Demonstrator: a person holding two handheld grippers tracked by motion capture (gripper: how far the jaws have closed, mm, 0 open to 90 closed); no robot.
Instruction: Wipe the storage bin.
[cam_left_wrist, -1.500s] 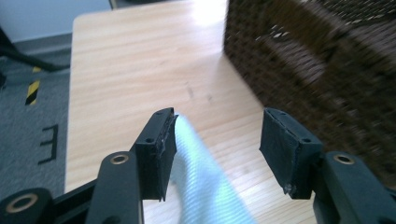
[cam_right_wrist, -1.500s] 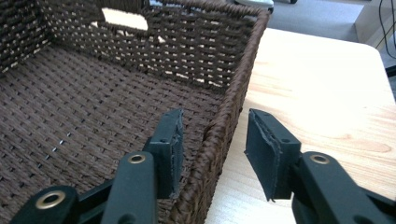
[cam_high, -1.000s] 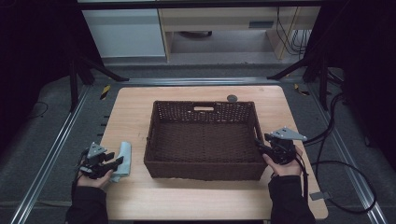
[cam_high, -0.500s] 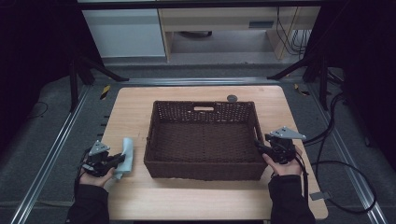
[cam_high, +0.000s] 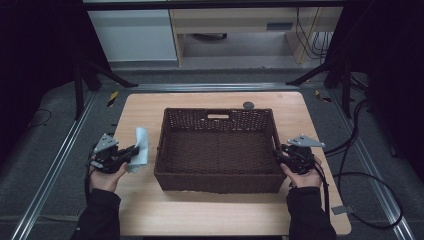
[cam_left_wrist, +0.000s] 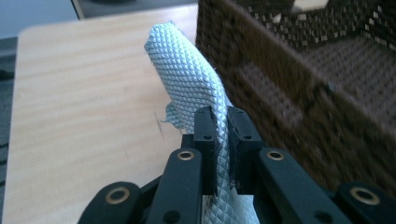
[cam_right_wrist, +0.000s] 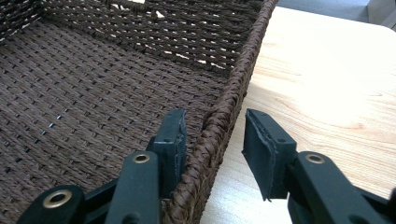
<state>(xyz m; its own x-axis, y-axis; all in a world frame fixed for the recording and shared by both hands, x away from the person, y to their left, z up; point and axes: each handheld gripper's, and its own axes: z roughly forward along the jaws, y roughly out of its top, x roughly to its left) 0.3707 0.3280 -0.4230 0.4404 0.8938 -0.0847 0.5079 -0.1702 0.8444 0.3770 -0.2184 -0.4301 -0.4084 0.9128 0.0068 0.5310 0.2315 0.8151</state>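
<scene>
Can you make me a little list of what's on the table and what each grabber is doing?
table: pale wood
basket: brown, woven, nothing inside it, middle of the table
cloth: pale blue, left of the basket, lifted up
left gripper: shut on the cloth
right gripper: open, one jaw on each side of the basket's right rim
small round thing: dark, behind the basket, too small to tell what it is
</scene>
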